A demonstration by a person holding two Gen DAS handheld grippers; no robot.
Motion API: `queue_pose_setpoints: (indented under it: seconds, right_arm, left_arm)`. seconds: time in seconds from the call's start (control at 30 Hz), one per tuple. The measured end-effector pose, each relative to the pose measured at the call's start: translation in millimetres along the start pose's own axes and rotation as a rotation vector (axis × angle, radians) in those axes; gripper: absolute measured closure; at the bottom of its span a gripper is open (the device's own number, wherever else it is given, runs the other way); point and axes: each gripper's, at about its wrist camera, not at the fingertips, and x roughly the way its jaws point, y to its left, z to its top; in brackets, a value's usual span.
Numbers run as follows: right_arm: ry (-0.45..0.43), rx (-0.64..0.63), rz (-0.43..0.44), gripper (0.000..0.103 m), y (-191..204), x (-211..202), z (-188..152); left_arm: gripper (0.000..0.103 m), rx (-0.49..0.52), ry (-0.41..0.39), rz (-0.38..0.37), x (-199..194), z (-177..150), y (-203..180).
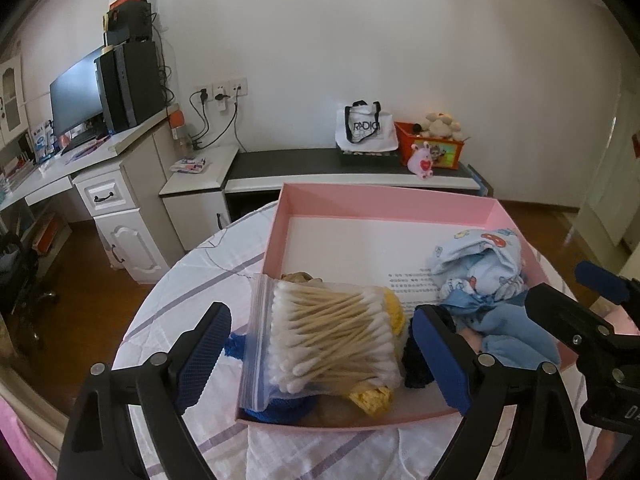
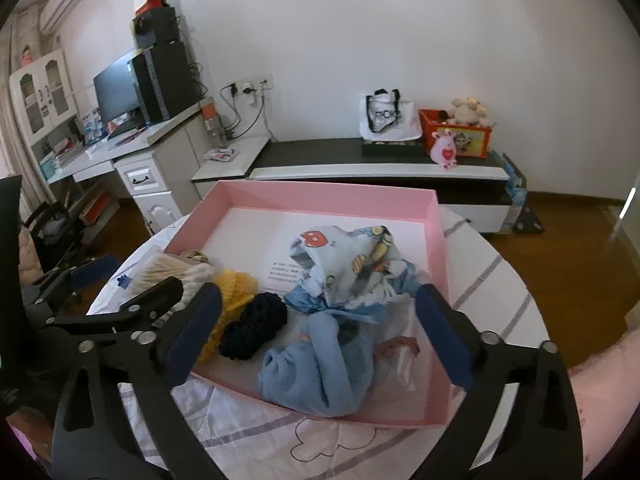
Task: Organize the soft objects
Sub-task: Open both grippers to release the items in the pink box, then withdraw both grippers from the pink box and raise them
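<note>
A pink box (image 1: 276,224) (image 2: 438,232) sits on a round table under a white checked cloth (image 1: 188,280). A zip bag of cotton swabs (image 1: 332,344) lies over the box's near left corner, on a yellow knit piece (image 1: 372,400) and a blue knit piece (image 1: 276,408). My left gripper (image 1: 320,314) is open around the bag, pads clear of it. The box also holds a patterned baby cloth (image 2: 348,256), a light blue cloth (image 2: 320,364), a navy knit piece (image 2: 256,324) and the yellow knit piece (image 2: 236,288). My right gripper (image 2: 318,296) hangs open over the blue cloth.
A low black-topped cabinet (image 1: 300,160) behind the table carries a white tote bag (image 1: 364,124), a red toy box (image 1: 436,148) and plush toys. A desk with a monitor (image 1: 76,96) stands at the left. Wooden floor surrounds the table. A forearm (image 2: 604,356) shows at the right.
</note>
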Motion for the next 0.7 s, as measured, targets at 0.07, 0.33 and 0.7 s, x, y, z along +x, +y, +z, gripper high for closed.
queue_pose_setpoints:
  seconds: [0.07, 0.33, 0.7]
  right_arm:
    - [-0.01, 0.006, -0.005, 0.001, -3, -4, -2]
    - [0.017, 0.056, -0.022, 0.0, -14, -21, -14]
    - [-0.026, 0.036, -0.073, 0.0, -13, -72, -42]
  left_arm:
    - [0.009, 0.007, -0.001, 0.008, -5, -3, -3]
    - [0.007, -0.008, 0.003, 0.009, -29, -21, -7]
    - [0.006, -0.037, -0.058, 0.036, -97, -54, -13]
